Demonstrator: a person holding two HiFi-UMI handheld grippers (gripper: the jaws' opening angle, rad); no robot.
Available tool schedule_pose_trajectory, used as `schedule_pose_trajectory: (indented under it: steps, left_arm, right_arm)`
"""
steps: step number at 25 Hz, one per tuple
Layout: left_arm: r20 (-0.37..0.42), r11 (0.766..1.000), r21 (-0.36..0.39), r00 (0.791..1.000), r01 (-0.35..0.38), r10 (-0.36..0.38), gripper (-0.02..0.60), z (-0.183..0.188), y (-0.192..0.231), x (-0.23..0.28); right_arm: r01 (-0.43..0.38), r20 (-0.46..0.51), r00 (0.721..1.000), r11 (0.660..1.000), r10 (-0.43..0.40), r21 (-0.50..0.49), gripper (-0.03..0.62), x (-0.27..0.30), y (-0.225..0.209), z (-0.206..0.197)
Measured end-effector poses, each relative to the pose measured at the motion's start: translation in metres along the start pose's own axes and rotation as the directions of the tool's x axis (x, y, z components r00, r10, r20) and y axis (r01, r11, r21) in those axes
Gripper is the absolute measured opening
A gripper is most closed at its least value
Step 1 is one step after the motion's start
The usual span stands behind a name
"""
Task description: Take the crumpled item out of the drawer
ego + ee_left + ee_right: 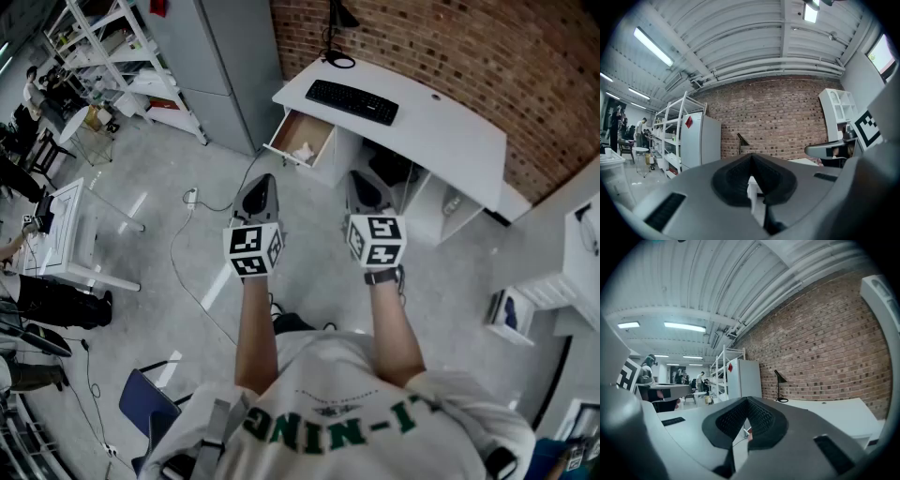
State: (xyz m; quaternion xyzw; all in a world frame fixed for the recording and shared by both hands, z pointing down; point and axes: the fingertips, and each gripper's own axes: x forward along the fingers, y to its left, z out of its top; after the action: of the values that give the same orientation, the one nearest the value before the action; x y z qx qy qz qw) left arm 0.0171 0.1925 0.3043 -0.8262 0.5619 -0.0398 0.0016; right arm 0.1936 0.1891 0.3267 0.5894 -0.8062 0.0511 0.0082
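while the left gripper and right gripper hang level, closed and empty, well short of the desk, the approach seems barely begun, so next comes reaching the open drawer at its left end, where the crumpled item lies, and opening jaws.

Held level, side by side above a grey floor: left gripper and right gripper, jaws together. Ahead of the left jaws, an open drawer with a crumpled item inside. Farther ahead of the right jaws, a black keyboard on a white desk.
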Motion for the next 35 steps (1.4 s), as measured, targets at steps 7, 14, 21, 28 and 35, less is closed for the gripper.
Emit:
schedule_pose_trajectory:
  steps: [7,14,21,28,35]
  left_arm:
    - [0.000,1.000,-0.017,1.000,-0.024,0.024,-0.005,0.000,0.005,-0.003]
    - [-0.041,0.999,-0.037,0.999,0.026,-0.027,-0.005,-0.028,0.019,0.038]
    - [-0.025,0.998,-0.049,0.999,0.025,-0.027,-0.005,-0.021,0.072,0.109]
    - [-0.012,0.997,-0.057,0.999,0.048,-0.049,-0.005,-0.018,0.132,0.180]
    - [-0.031,0.995,-0.057,0.996,0.086,-0.088,-0.005,-0.028,0.174,0.240]
  right_arm:
    - [-0.012,-0.010,1.000,1.000,0.013,0.015,0.005,0.007,0.000,-0.004]
    - [-0.065,-0.020,0.998,0.995,0.067,0.076,0.003,0.052,0.014,-0.021]
    - [-0.056,-0.022,0.998,0.995,0.058,0.083,0.004,0.130,0.014,-0.007]
    - [-0.031,-0.065,0.997,0.998,0.035,0.051,0.005,0.210,0.021,-0.008]
    - [-0.003,-0.099,0.995,0.999,0.008,0.050,0.005,0.283,0.017,-0.015]
